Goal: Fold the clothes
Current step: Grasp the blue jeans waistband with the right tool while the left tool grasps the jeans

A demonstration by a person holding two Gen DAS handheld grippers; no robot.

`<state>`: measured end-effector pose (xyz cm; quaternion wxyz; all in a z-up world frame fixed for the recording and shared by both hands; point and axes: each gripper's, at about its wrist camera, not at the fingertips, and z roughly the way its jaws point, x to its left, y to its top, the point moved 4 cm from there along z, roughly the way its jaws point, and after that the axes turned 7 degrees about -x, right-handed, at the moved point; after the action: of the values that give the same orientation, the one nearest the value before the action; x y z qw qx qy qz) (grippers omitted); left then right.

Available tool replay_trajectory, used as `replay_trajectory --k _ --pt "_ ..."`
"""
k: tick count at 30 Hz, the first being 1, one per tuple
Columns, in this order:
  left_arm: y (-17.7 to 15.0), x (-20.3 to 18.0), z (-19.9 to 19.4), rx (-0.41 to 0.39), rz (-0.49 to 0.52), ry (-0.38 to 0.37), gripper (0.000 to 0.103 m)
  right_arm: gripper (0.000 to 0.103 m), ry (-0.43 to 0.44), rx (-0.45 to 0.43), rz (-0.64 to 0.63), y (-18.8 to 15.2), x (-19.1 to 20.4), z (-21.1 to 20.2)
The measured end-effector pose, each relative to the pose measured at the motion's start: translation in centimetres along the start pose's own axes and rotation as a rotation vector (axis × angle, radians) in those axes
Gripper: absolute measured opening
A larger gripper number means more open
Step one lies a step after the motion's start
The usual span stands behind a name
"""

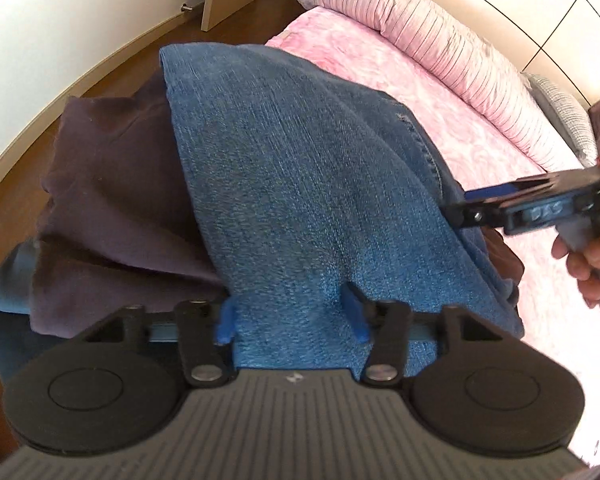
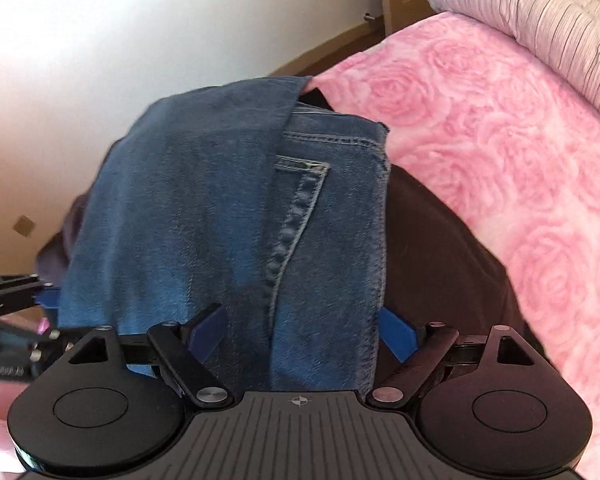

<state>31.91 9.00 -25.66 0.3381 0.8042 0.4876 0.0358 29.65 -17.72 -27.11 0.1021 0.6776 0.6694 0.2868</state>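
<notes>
Item: blue jeans (image 1: pixel 308 184), folded lengthwise, lying on a pink rose-patterned blanket (image 1: pixel 432 92) on a bed. The denim runs straight ahead of both tools, its near end under their fingers.

Item: dark purple garment (image 1: pixel 112 184), spread under the jeans, showing to the left of the left gripper and as a dark patch (image 2: pixel 432 248) to the right of the right gripper.

Item: left gripper (image 1: pixel 292 314). Blue fingers (image 1: pixel 354 312) partly drawn in, set down on the near end of the denim with a band of cloth between them; whether the pads squeeze it cannot be told.

Item: right gripper (image 2: pixel 300 332). Blue fingers (image 2: pixel 398 330) spread wide, straddling the near end of the jeans, the right finger just beside the denim's right edge, the left one lying on the cloth. No pinch visible.

Item: hand (image 1: pixel 588 264) on the right gripper's handle, seen at the far right of the left gripper.

Item: rolled striped pink bedding (image 1: pixel 440 36), well beyond the jeans along the far edge of the bed.
</notes>
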Motion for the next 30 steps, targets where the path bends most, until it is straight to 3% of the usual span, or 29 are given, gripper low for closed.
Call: replay_trajectory --k 2,6,10,11,12,17,22,24,26,30 --pt "0.3 0.0 -0.6 -0.009 0.007 -0.002 0.031 0.086 0.005 0.01 0.008 -0.2 -0.3 0.5" --pt "0.6 -0.1 -1.1 -0.01 0.022 -0.013 0.025 0.085 0.04 0.016 0.041 0.3 -0.7 1.3" --pt "1.1 -0.3 -1.8 -0.012 0.024 -0.016 0.025 0.052 0.047 -0.013 0.051 0.4 -0.5 0.2" --pt "1.3 -0.2 -1.8 -0.011 0.024 -0.016 0.03 0.04 0.045 -0.023 0.047 0.4 -0.4 -0.2" --pt "1.4 0.0 -1.7 -0.008 0.018 -0.023 0.032 0.037 0.052 -0.032 0.052 0.5 -0.4 -0.6" --pt "2.6 0.7 0.3 0.005 0.022 -0.066 0.035 0.037 0.095 -0.018 0.04 1.0 -1.0 -0.2" --pt "3.1 0.3 3.1 0.069 0.059 -0.117 0.038 0.048 0.128 0.014 0.023 0.6 -1.5 2.4" --pt "3.3 -0.6 2.9 0.055 0.117 -0.106 0.03 0.04 0.122 0.017 0.029 0.5 -1.4 2.3" --pt "3.6 -1.3 1.8 0.013 0.156 -0.088 0.014 0.034 0.115 0.005 0.034 0.5 -1.2 1.6" --pt "5.3 -3.0 -1.1 -0.08 0.172 -0.115 0.009 0.029 0.139 -0.052 0.072 1.2 -0.9 -1.4"
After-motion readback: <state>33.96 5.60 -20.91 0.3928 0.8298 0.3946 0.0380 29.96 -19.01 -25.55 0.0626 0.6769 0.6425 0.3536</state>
